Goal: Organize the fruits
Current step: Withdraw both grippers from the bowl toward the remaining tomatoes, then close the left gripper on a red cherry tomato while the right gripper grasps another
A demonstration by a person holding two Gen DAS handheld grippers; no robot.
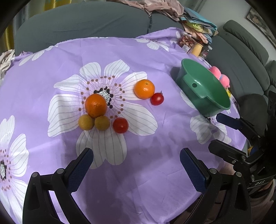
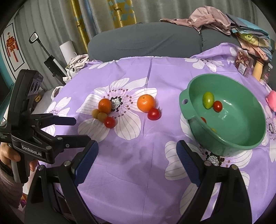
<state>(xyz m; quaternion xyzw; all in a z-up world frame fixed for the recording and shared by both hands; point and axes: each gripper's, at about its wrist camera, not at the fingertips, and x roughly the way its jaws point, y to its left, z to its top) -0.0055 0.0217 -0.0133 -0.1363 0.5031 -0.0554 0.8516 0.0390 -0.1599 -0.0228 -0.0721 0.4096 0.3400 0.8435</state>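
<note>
**A:** What did the left wrist view show?

**B:** A table under a purple cloth point(image 1: 146, 134) printed with large white flowers, with a grey sofa point(image 1: 82, 22) behind it. The left gripper point(image 1: 136, 165) hung over bare cloth, jaws spread and empty. Ahead lay two oranges point(image 1: 95, 105), two small yellow-brown fruits point(image 1: 86, 122) and two red tomatoes point(image 1: 120, 125). A green plastic basin point(image 1: 205, 91) stood to the right.

**A:** And the right wrist view?

**B:** The same cloth, with grey and gold curtains point(image 2: 120, 12) and folded clothes point(image 2: 250, 39) beyond. The right gripper point(image 2: 137, 161) was released too, nothing between its blue pads point(image 2: 86, 162). Inside the basin point(image 2: 248, 120) sat a green fruit point(image 2: 208, 100) touching a red tomato point(image 2: 217, 106); other fruit near the wall was half hidden.

**A:** Any writing?

**B:** "GenRobot.AI" on the left gripper's handle point(image 2: 31, 150), held by a hand point(image 2: 10, 156).
</note>
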